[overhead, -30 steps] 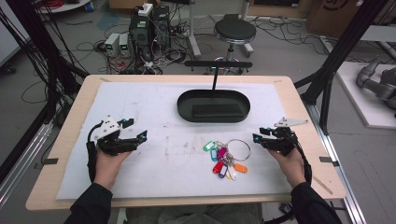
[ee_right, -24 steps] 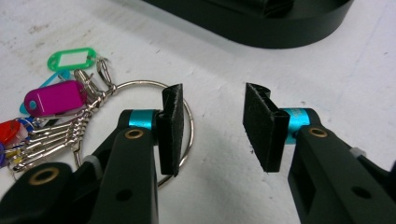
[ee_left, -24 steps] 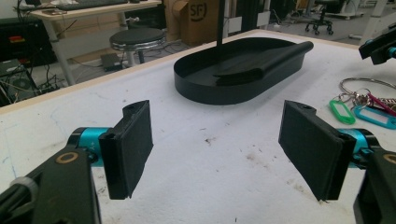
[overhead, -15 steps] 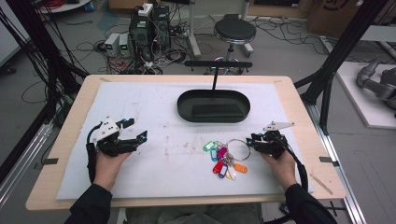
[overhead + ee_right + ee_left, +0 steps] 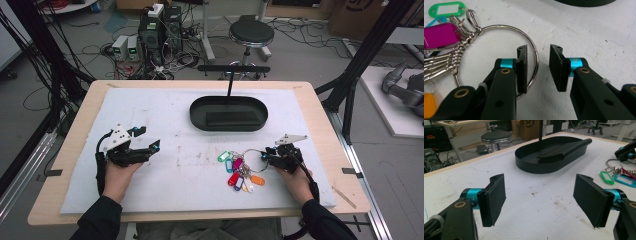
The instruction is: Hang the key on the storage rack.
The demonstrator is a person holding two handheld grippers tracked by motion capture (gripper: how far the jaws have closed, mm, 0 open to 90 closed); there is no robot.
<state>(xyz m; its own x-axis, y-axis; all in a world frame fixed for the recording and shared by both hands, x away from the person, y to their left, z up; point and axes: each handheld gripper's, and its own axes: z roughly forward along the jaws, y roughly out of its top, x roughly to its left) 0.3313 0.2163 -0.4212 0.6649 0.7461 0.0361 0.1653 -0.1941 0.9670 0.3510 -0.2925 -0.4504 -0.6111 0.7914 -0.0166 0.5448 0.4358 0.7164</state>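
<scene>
A bunch of coloured key tags on a large metal ring lies on the white mat at the front right. My right gripper is low over the ring's right side, whose wire runs between the two pads, close to the left pad. Its jaws have just been closing, a gap remains and neither pad presses on the wire. In the high view the right gripper touches the ring's right edge. My left gripper rests at the front left, wide open with nothing between its jaws, as the left gripper view confirms.
A black oval tray with a dark flat piece inside stands at the back centre, with a thin black post behind it. The white mat covers most of the wooden table. A stool and computer gear stand on the floor beyond.
My right gripper has moved left and down onto the key ring and its jaws have narrowed. The left gripper has stayed where it was.
</scene>
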